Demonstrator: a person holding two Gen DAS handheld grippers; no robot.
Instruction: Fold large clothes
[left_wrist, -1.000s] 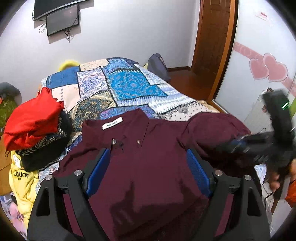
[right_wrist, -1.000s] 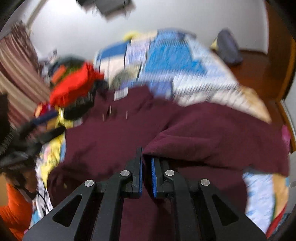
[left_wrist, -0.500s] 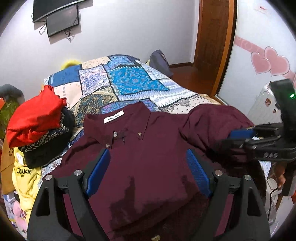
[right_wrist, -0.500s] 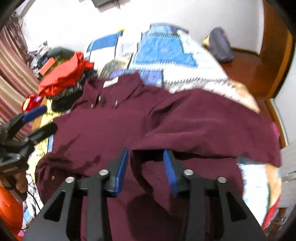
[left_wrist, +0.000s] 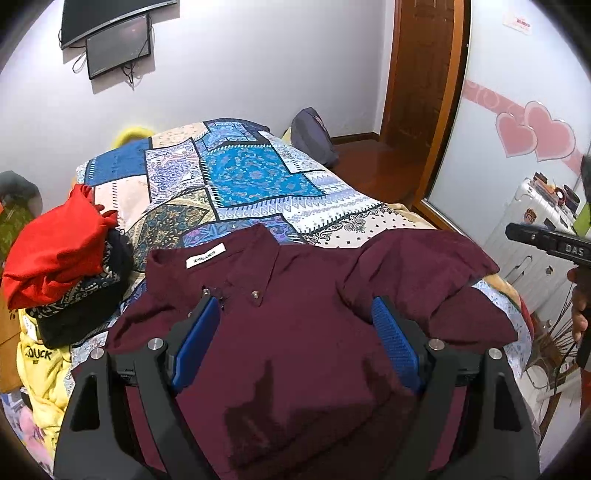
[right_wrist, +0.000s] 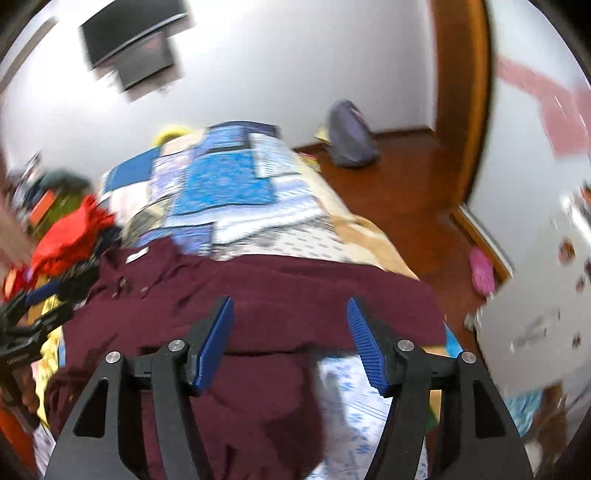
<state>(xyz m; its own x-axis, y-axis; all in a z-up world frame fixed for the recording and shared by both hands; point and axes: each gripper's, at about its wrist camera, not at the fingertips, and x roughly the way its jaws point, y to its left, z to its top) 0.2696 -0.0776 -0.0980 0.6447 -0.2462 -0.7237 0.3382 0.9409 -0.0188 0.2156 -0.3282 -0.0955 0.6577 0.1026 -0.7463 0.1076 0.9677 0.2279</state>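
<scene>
Your shirt lies collar-up on the bed, right sleeve folded in at the bed's edge, clothes pile crowding its left, both claws, left and right, wide and empty above it.

A patchwork bedspread in blues and creams is covering the bed. At its left edge a red garment is sitting on top of a dark patterned pile, with a yellow printed garment hanging just below. A dark screen is hanging on the white wall, cables dangling under it. A grey backpack is leaning by the wooden door. Two pink hearts are decorating the right-hand wall, and something pink is lying on the floor.
</scene>
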